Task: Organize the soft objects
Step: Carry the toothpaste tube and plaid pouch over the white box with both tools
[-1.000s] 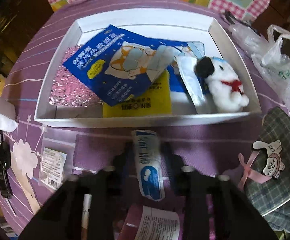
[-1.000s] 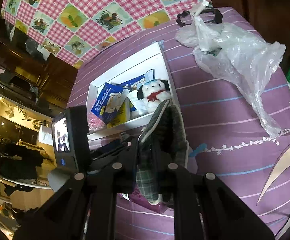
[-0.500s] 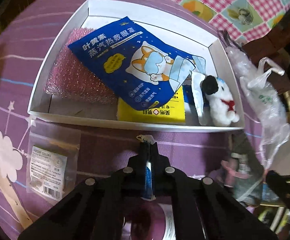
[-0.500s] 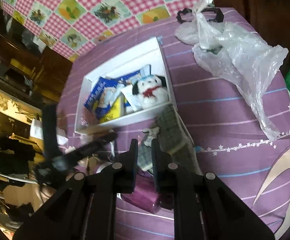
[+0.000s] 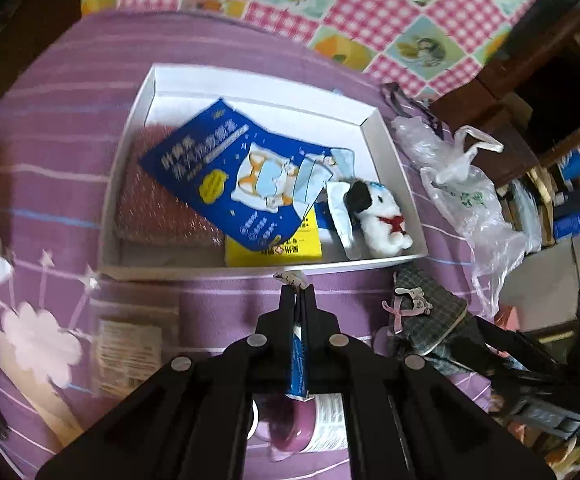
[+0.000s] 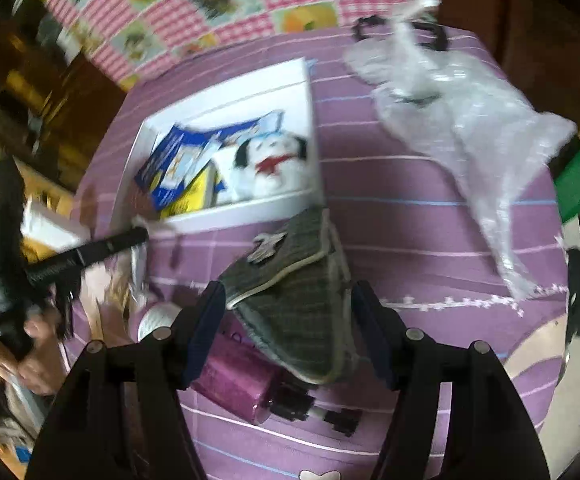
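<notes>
right gripper (image 6: 286, 304) just opened around plaid pouch (image 6: 293, 280); left gripper (image 5: 297, 292) clamps sachet (image 5: 298, 352); white box (image 5: 389, 168) holds plush dog (image 5: 381, 216), packets.

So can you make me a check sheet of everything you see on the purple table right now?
Surface: purple striped tablecloth with star and cloud prints.
Job's things: white tray holds a blue packet, yellow packet, pink sponge and plush dog; the plaid pouch lies outside it.
Clutter: clear plastic bag, magenta bottle, small zip bag.
Grippers: left gripper is shut on a thin blue-and-white sachet; right gripper has just been opening, jaws apart, either side of the pouch.
Cables: nothing seen.
Surroundings: pink checked cloth, dark wooden furniture.
</notes>
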Action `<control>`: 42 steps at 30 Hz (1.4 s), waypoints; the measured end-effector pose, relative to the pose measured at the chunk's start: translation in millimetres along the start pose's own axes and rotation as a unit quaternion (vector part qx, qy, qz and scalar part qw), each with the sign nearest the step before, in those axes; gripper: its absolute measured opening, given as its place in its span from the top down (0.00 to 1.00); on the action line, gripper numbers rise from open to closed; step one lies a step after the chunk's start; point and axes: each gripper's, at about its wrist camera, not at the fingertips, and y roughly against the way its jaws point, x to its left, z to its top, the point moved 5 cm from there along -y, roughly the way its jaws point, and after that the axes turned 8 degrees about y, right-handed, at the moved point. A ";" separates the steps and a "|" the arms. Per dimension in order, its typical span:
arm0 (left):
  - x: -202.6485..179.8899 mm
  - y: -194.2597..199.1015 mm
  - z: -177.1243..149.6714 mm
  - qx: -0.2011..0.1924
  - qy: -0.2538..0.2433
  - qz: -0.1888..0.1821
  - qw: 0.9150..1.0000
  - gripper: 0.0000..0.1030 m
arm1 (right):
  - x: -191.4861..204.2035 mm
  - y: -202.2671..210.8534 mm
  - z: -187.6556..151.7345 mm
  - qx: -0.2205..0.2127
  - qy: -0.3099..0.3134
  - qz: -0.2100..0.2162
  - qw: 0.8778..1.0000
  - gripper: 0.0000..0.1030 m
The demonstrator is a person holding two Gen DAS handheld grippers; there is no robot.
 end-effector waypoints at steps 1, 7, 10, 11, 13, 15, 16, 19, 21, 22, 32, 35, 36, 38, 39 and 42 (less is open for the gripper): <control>0.8 3.6 1.1 -0.002 -0.005 -0.002 1.000 0.99 | 8.0 -8.1 -1.3 0.010 0.021 -0.001 1.000 0.35; 13.0 12.9 6.7 -0.001 -0.020 -0.003 1.000 0.99 | 22.3 -35.6 -5.5 0.046 0.065 -0.056 0.995 0.35; 14.7 5.6 5.3 0.011 -0.025 0.003 1.000 0.99 | 23.2 -36.4 -4.4 0.041 0.066 -0.064 0.995 0.35; 13.9 2.8 4.4 0.015 -0.027 0.004 1.000 0.99 | 24.1 -36.3 -4.1 0.041 0.071 -0.068 0.994 0.35; 12.6 -1.4 1.8 0.021 -0.028 0.005 0.999 0.99 | 26.2 -37.6 -4.5 0.044 0.083 -0.076 0.993 0.35; 11.1 -6.8 -0.4 0.028 -0.031 0.009 0.999 0.99 | 28.7 -39.4 -5.0 0.048 0.092 -0.084 0.991 0.35; 10.8 -8.9 -1.2 0.030 -0.033 0.012 0.999 0.99 | 29.0 -39.8 -5.0 0.050 0.095 -0.088 0.990 0.36; 9.3 -12.2 -3.0 0.030 -0.039 0.021 0.999 0.99 | 29.5 -40.5 -4.1 0.049 0.102 -0.103 0.988 0.45; 7.0 -13.3 -4.2 0.026 -0.048 0.029 0.998 0.99 | 29.6 -40.6 -4.4 0.047 0.102 -0.095 0.989 0.49; 5.3 -13.7 -4.8 0.021 -0.055 0.034 0.998 0.99 | 29.9 -41.0 -4.6 0.046 0.102 -0.093 0.989 0.50; -1.3 -1.7 -3.8 -0.015 -0.082 0.051 0.995 0.99 | 23.2 -27.5 -0.9 0.011 0.066 -0.037 0.997 0.51; -3.4 4.7 -1.9 -0.030 -0.089 0.051 0.994 0.99 | 19.3 -18.6 2.2 -0.005 0.049 -0.016 0.999 0.51; -4.6 7.4 -1.2 -0.036 -0.093 0.047 0.994 0.99 | 18.9 -13.6 3.7 -0.014 0.045 -0.008 0.999 0.51; -7.0 12.6 0.4 -0.045 -0.099 0.034 0.993 0.99 | 19.4 -5.7 6.1 -0.031 0.037 0.011 0.999 0.51; -8.0 15.7 2.0 -0.052 -0.100 0.024 0.993 0.99 | 20.1 -1.7 7.7 -0.039 0.033 0.022 0.998 0.51; -6.5 23.6 9.7 -0.077 -0.094 0.002 0.993 0.99 | 23.3 12.3 13.9 -0.075 0.020 0.055 0.995 0.51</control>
